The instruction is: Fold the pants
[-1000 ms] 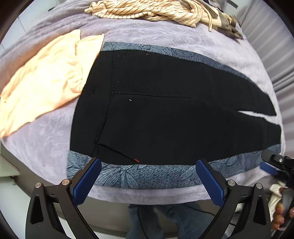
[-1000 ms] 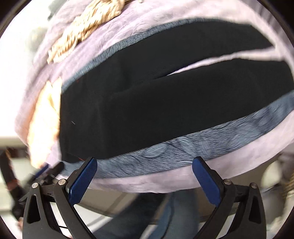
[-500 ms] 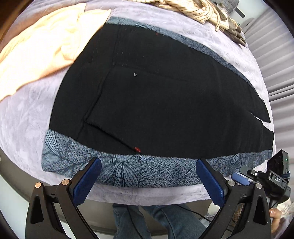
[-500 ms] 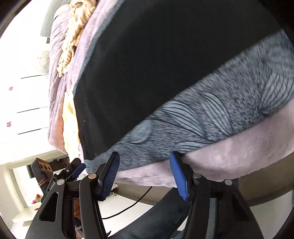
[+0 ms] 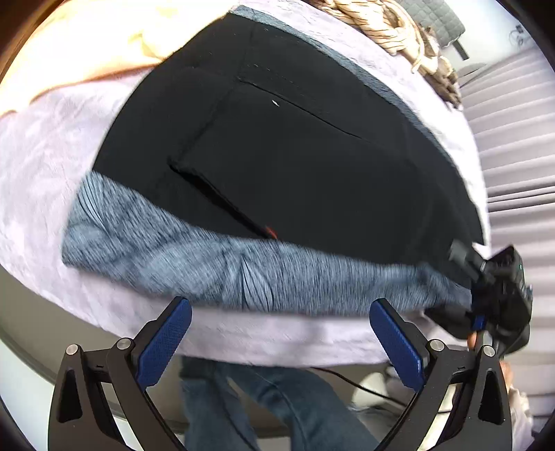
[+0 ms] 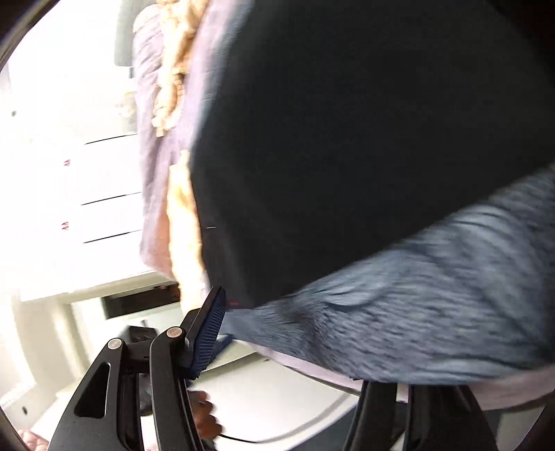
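Note:
The pants (image 5: pixel 305 166) lie spread on the lavender-covered table, black with a blue-grey patterned side band (image 5: pixel 215 263) along the near edge. My left gripper (image 5: pixel 282 341) is open and empty, just short of the band. The pants also fill the right wrist view (image 6: pixel 347 138), with the band (image 6: pixel 416 319) draped over my right gripper (image 6: pixel 288 343). Its left finger (image 6: pixel 208 333) shows; the right one is hidden under the cloth. The frames are too blurred to show whether it grips the band. The right gripper shows in the left wrist view (image 5: pixel 492 298) at the band's far right end.
A peach garment (image 5: pixel 114 41) lies at the far left by the waist. A striped beige garment (image 5: pixel 388 27) lies at the far edge. The table's lavender cover (image 5: pixel 277 336) drops off right in front of me. The person's jeans (image 5: pixel 277 409) are below.
Both grippers have moved in close to the patterned band. The right gripper's jaws have narrowed from wide open and the band now lies over them. The left gripper has stayed open.

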Motion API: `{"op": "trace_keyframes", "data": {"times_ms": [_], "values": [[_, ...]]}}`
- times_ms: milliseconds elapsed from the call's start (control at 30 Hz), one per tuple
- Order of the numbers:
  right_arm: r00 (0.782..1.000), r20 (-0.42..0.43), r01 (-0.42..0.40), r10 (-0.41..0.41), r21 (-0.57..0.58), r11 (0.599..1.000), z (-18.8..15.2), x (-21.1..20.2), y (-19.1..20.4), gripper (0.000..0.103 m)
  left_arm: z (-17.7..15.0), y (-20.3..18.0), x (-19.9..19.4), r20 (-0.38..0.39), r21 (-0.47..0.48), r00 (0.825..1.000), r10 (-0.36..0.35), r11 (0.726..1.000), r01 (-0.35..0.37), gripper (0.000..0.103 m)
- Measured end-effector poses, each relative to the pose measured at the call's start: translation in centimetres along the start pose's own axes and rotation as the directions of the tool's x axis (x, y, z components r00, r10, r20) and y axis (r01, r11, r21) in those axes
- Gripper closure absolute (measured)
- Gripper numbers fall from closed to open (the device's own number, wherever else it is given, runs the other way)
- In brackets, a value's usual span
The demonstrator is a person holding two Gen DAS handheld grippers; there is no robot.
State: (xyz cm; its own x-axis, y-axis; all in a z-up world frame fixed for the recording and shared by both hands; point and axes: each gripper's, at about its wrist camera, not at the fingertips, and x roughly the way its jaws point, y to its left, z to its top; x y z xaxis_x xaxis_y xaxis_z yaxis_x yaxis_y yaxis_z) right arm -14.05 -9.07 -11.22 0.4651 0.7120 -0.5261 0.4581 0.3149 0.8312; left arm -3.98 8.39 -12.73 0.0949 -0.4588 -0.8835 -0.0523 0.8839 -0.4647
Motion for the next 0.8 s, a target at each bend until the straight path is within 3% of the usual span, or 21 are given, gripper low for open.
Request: {"op": "trace_keyframes", "data": {"times_ms": [133, 200, 300, 367, 400, 533, 567, 600, 633, 667, 733, 800], "values": [[0.993, 0.03, -0.111, 0.112, -0.029, 0.993, 0.2, -1.6, 3.2, 0.04, -0.4, 0.0, 0.7, -0.032, -0.079, 0.992, -0.12, 0.99, 0.117, 0.0], [0.989, 0.033, -0.145, 0.147, -0.046, 0.988, 0.3, -2.4, 4.2, 0.04, 1.0, 0.7, 1.2, -0.01, -0.155, 0.987, -0.162, 0.975, 0.158, 0.0], [0.993, 0.015, -0.117, 0.118, -0.065, 0.991, 0.6, -2.3, 5.0, 0.04, 3.3, 3.1, 0.8, 0.056, -0.286, 0.982, -0.181, 0.939, 0.19, 0.002], [0.997, 0.004, -0.081, 0.082, -0.072, 0.994, 0.6, -1.8, 5.0, 0.04, 4.8, 4.0, 0.0, 0.083, -0.292, 0.984, -0.161, 0.94, 0.178, 0.017], [0.998, 0.004, -0.055, 0.056, -0.067, 0.996, 0.5, -1.7, 4.5, 0.04, 5.5, 4.1, -0.2, 0.075, -0.272, 0.987, -0.143, 0.949, 0.159, 0.019], [0.998, 0.059, 0.009, -0.011, 0.028, 1.0, 0.5, -3.1, 0.9, 0.042, 6.5, 3.5, 0.2, 0.013, -0.187, 0.995, -0.099, 0.977, 0.1, 0.043], [0.996, 0.088, 0.012, -0.018, 0.071, 0.997, 0.5, -3.9, -0.5, 0.045, 6.4, 3.6, 0.4, 0.001, -0.178, 0.996, -0.091, 0.98, 0.09, 0.048], [0.993, 0.117, 0.004, -0.018, 0.121, 0.993, 0.9, -4.9, -2.0, 0.06, 6.3, 3.5, 0.7, -0.012, -0.169, 0.996, -0.087, 0.982, 0.084, 0.05], [0.99, 0.142, -0.014, -0.012, 0.182, 0.983, 0.9, -5.4, -3.3, 0.082, 6.3, 3.6, 0.8, -0.03, -0.155, 0.997, -0.076, 0.985, 0.071, 0.057], [0.986, 0.165, -0.051, 0.009, 0.251, 0.967, 1.0, -5.9, -4.7, 0.09, 6.3, 3.5, 0.9, -0.047, -0.142, 0.997, -0.06, 0.988, 0.053, 0.064], [0.976, 0.217, -0.097, 0.032, 0.297, 0.95, 0.6, -6.6, -5.8, 0.095, 6.3, 3.4, 0.3, -0.06, -0.125, 0.997, -0.052, 0.991, 0.044, 0.064], [0.973, 0.23, -0.076, 0.019, 0.244, 0.967, 0.6, -7.3, -4.6, 0.095, 7.0, 2.6, -0.9, -0.043, -0.106, 0.998, -0.044, 0.994, 0.039, 0.064]]}}
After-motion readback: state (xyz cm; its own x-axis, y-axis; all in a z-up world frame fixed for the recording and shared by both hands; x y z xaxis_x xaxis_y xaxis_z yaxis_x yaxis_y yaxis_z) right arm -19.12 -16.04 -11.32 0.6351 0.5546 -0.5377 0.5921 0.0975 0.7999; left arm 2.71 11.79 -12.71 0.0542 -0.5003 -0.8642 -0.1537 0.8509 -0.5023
